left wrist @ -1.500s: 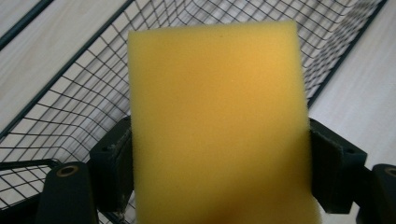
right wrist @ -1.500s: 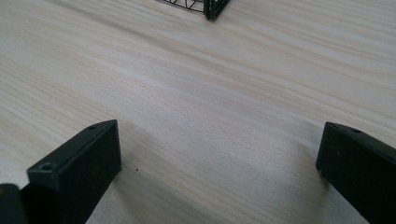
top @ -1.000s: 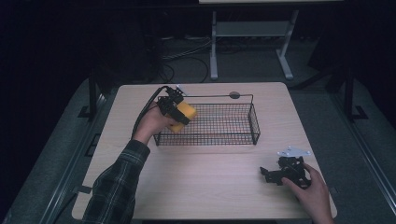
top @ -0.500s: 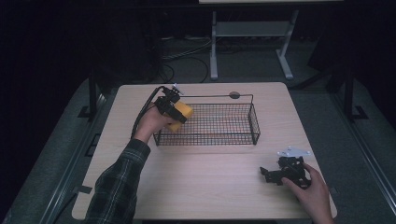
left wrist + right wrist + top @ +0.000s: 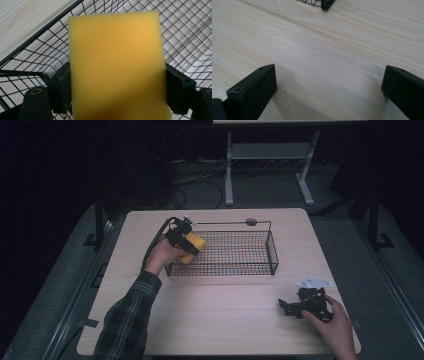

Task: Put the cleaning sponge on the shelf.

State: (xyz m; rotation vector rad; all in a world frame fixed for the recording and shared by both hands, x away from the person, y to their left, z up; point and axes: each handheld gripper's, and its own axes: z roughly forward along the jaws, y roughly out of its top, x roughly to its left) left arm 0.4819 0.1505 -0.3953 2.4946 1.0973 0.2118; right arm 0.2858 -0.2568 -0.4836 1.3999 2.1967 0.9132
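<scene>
Up top, from the high view, my left gripper (image 5: 186, 241) sits at the left end of the black wire basket (image 5: 272, 255), clamped on a yellow sponge (image 5: 192, 247) that hangs at the basket's left wall, just over the rim. My right gripper (image 5: 306, 303) rests on the wooden table (image 5: 225, 310) near its front right corner, well apart from the basket, with my right hand (image 5: 334, 327) wrapped around its back end. Along my left gripper view, the sponge (image 5: 116, 67) stands as a broad yellow slab between my two black jaws, both pads pressed flat against its sides, and the basket's mesh (image 5: 190, 32) spreads behind and below it, with bare tabletop showing past the rim at the upper left. Along my right gripper view, my jaws stand wide apart with nothing but pale wood grain (image 5: 324, 57) between them, and a corner of the basket (image 5: 325, 4) peeks in at the top edge.
</scene>
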